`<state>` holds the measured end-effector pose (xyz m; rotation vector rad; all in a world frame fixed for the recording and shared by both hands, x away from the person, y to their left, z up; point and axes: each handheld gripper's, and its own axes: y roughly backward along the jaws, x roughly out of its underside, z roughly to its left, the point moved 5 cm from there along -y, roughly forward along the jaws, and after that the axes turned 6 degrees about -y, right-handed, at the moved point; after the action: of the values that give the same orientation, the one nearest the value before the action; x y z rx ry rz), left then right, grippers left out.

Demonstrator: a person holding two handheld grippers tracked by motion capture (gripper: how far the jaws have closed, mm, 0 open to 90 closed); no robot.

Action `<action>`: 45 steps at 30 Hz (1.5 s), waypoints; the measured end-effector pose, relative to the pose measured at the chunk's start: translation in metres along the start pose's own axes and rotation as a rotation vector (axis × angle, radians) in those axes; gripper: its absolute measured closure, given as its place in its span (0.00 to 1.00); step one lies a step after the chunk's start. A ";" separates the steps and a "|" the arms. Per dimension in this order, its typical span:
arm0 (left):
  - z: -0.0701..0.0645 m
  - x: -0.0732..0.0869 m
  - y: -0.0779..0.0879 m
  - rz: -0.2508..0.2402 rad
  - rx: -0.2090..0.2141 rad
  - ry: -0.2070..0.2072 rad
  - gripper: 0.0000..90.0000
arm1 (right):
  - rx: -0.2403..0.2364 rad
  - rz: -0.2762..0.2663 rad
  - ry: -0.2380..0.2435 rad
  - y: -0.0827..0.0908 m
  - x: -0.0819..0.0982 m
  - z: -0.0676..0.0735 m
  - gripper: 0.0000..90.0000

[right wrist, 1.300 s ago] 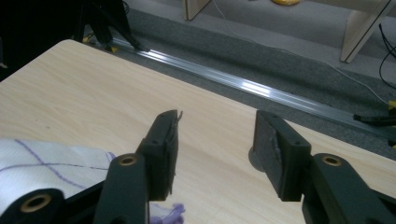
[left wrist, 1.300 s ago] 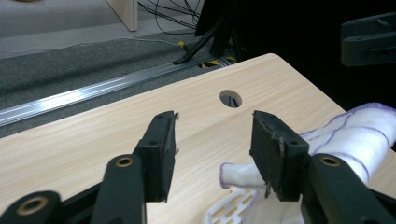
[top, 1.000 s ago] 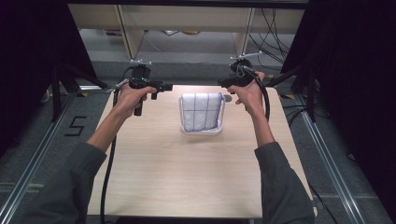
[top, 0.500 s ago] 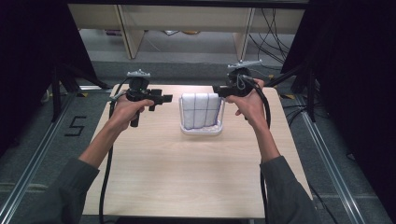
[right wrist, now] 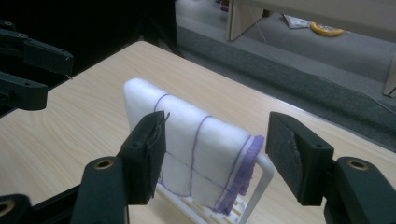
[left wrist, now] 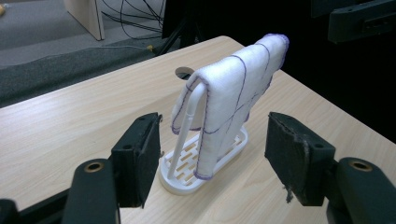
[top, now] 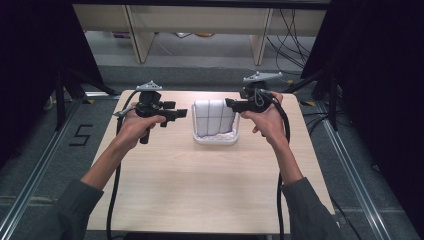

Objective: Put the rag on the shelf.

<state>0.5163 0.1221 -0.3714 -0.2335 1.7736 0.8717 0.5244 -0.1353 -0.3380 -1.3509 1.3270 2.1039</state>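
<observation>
Two grippers are up over the bench (top: 200, 175), one in each of my hands. My left gripper (top: 181, 113) is on the left side of the cloth, and my right gripper (top: 229, 103) is on the right side. They point at each other across it.

I see a white cloth (top: 214, 117) with thin purple lines on it. It hangs over a white rack (top: 216, 139), folded over the top bar. The rack stands near the far middle of the bench.

In the left gripper view, my fingers (left wrist: 138, 157) are spread wide apart. They hold nothing. The cloth (left wrist: 233, 98) and the rack (left wrist: 187, 179) sit in the gap, but farther off, not touching. I can see the white bar holding the cloth up.

In the right gripper view, my fingers (right wrist: 299, 156) are spread wide too, and they hold nothing. The cloth (right wrist: 196, 149) is close here, just past the fingers. Its purple edge hangs down by the rack's bar (right wrist: 259, 184). I cannot tell if one finger touches the cloth.

Past the bench is a grey floor (top: 200, 55) with some black cables (top: 290, 30).
</observation>
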 end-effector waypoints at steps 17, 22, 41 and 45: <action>-0.027 0.030 0.013 -0.009 0.087 -0.001 0.31 | -0.063 -0.028 -0.037 0.004 0.027 0.015 0.38; -0.032 0.039 0.017 -0.005 0.088 -0.006 0.30 | -0.069 -0.023 -0.039 0.006 0.036 0.018 0.37; -0.045 0.073 0.030 -0.036 0.103 -0.019 0.26 | -0.106 -0.040 -0.031 0.011 0.070 0.024 0.36; -0.045 0.080 0.032 -0.031 0.080 -0.026 0.26 | -0.109 -0.031 -0.061 0.009 0.076 0.027 0.35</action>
<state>0.4340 0.1352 -0.4223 -0.1960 1.7723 0.7765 0.4652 -0.1333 -0.3935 -1.3290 1.1755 2.2064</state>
